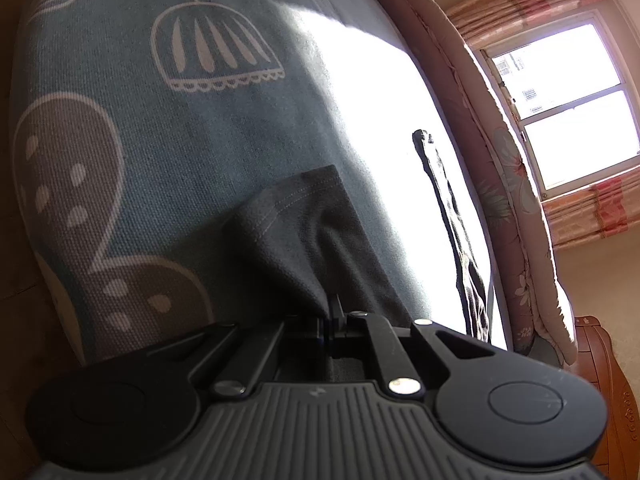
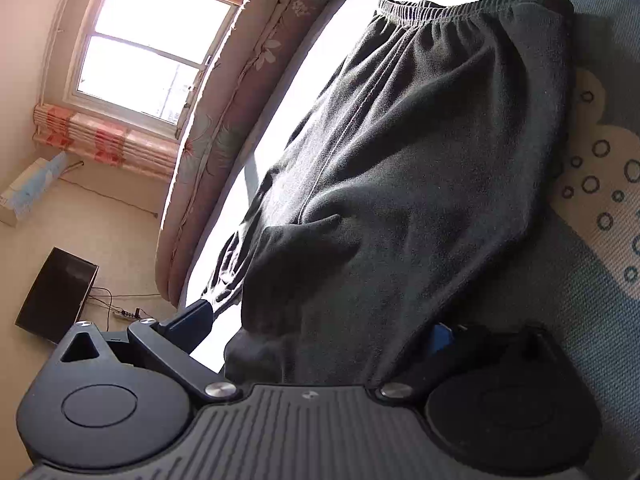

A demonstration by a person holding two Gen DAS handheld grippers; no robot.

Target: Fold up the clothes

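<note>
Dark trousers (image 2: 400, 140) with an elastic waistband (image 2: 460, 10) lie on a teal patterned bedsheet (image 1: 160, 160). My left gripper (image 1: 334, 312) is shut on the hem end of a trouser leg (image 1: 304, 232), which rises off the sheet toward the jaws. A thin dark strip of the same garment (image 1: 460, 240) lies farther right in the glare. My right gripper (image 2: 320, 328) is open wide and low over the bunched cloth. One of its fingers (image 2: 192, 318) stands clear on the sunlit side. The other finger (image 2: 442, 338) sits beside the fabric's edge.
A rolled floral quilt (image 1: 500, 200) runs along the far side of the bed below a bright window (image 1: 560, 92). A wooden bed frame (image 1: 600, 360) shows at the right. On the floor are a black box (image 2: 56, 292) and a power strip with cables (image 2: 124, 312).
</note>
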